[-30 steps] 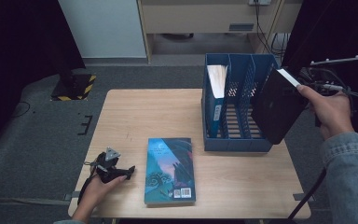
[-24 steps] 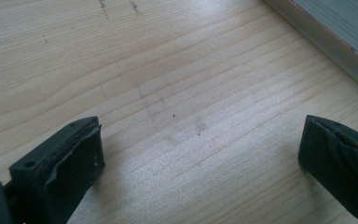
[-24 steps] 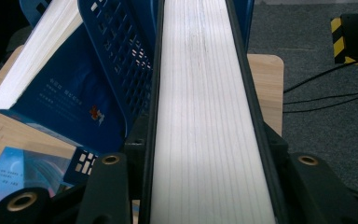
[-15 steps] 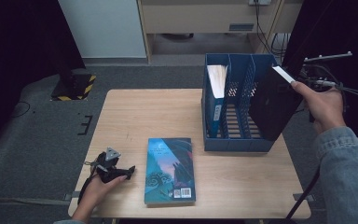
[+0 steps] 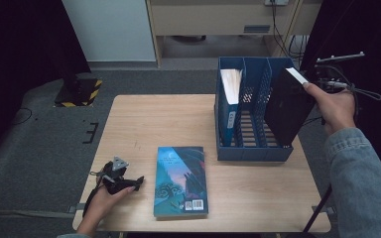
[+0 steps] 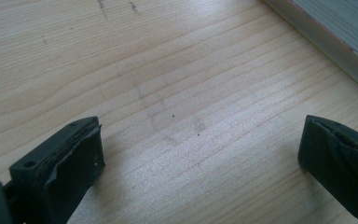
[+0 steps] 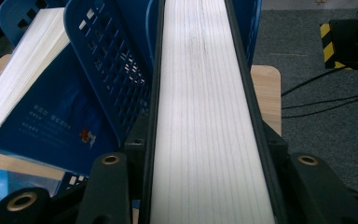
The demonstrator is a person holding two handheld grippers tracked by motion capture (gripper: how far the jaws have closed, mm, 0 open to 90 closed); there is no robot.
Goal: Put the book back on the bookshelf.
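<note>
Right gripper (image 5: 322,87): clamped on the black book (image 5: 286,106), which you hold tilted at the right end of the blue file rack (image 5: 253,148), its lower corner near the rack's right wall, its top leaning out toward your hand. In the right gripper view the white page edge (image 7: 205,116) runs straight up between the jaws, black covers on both sides.

Left gripper (image 5: 116,178): jaws wide apart, nothing between them, resting on the wooden table (image 5: 178,119) just left of the teal book (image 5: 181,181), which lies flat and untouched.

Rack contents: one blue book (image 5: 230,106) upright in the left slot; the middle and right slots look free.

Step in hand, as you may judge it: filing the black book, insertion not yet done.

Next move calls for: bring the book upright, line its lower edge over a free slot between the dividers, lower it in, and release only once it stands. Watch the corner against the rack's wall.
</note>
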